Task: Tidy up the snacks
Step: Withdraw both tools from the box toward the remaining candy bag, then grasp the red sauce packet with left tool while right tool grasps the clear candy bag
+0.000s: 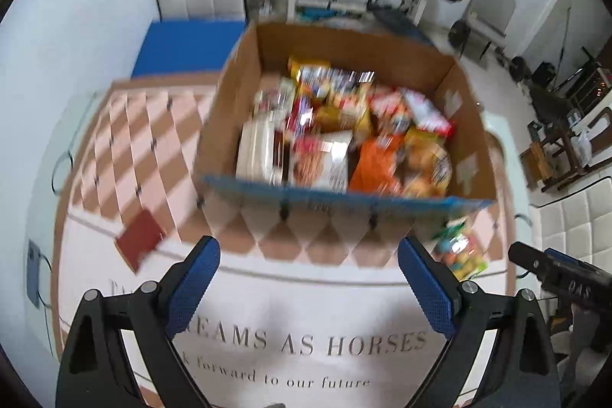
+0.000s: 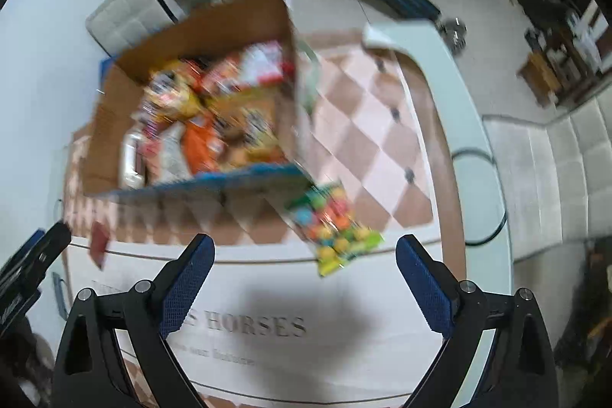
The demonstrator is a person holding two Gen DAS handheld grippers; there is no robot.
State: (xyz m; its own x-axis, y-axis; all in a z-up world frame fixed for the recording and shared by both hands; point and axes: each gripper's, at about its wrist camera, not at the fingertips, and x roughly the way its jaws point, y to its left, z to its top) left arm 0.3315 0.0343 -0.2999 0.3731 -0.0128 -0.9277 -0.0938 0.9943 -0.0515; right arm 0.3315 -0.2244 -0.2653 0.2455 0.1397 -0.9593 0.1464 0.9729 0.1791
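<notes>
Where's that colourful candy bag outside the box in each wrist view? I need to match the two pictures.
Left wrist: candy bag at lower right, on the tablecloth past the box's near right corner.
Right wrist: candy bag near centre, just ahead of the open fingers.
Shared landmark: cardboard box of snacks.

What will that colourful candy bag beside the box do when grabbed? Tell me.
The candy bag looks like thin, glossy film, so it probably flops and may slip. Its lumpy contents would likely shift. It lies flat on the tablecloth, so rolling seems unlikely.
</notes>
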